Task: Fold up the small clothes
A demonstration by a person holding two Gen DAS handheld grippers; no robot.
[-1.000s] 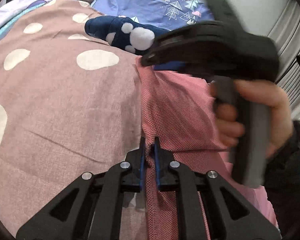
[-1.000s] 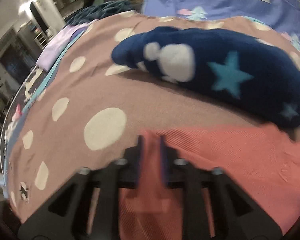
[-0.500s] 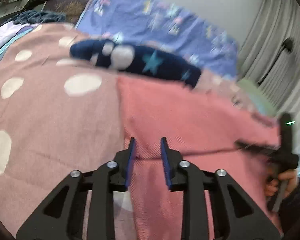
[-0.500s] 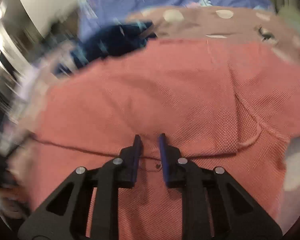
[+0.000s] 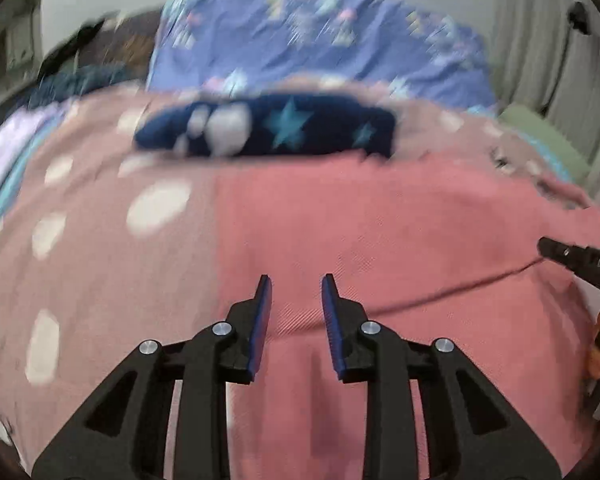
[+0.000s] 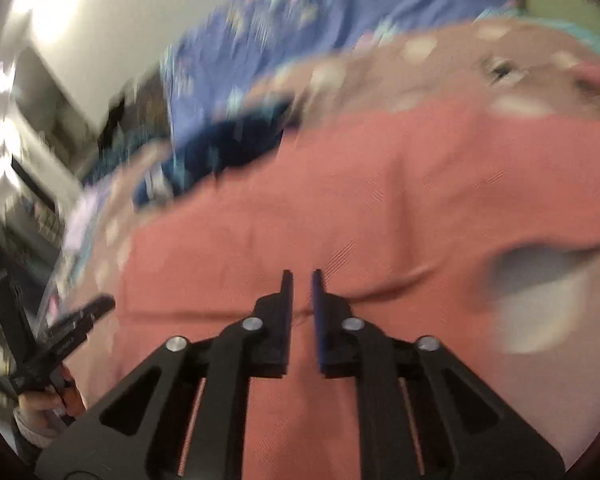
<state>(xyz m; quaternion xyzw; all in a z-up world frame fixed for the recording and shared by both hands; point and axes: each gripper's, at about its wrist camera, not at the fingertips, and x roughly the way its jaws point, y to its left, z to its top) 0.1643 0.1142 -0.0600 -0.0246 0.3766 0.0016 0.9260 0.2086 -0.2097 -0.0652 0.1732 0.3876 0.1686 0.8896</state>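
A salmon-pink garment (image 5: 380, 232) lies spread flat on the bed, with a folded edge running across it; it fills the right wrist view (image 6: 340, 208) too. My left gripper (image 5: 296, 292) is open and empty just above the garment's near left part. My right gripper (image 6: 301, 280) is open by a narrow gap, empty, above the garment's fold line. The right gripper's tip shows at the right edge of the left wrist view (image 5: 572, 258). The left gripper shows at the lower left of the right wrist view (image 6: 76, 328).
A dark blue garment with stars (image 5: 268, 128) lies beyond the pink one. The bed has a dusty-pink cover with white dots (image 5: 100, 216). A purple patterned pillow (image 5: 320, 40) stands at the head. Curtains (image 5: 548, 40) hang at the right.
Both grippers have let go of the pink garment and opened. They have pulled back and apart, and the garment now lies spread flat.
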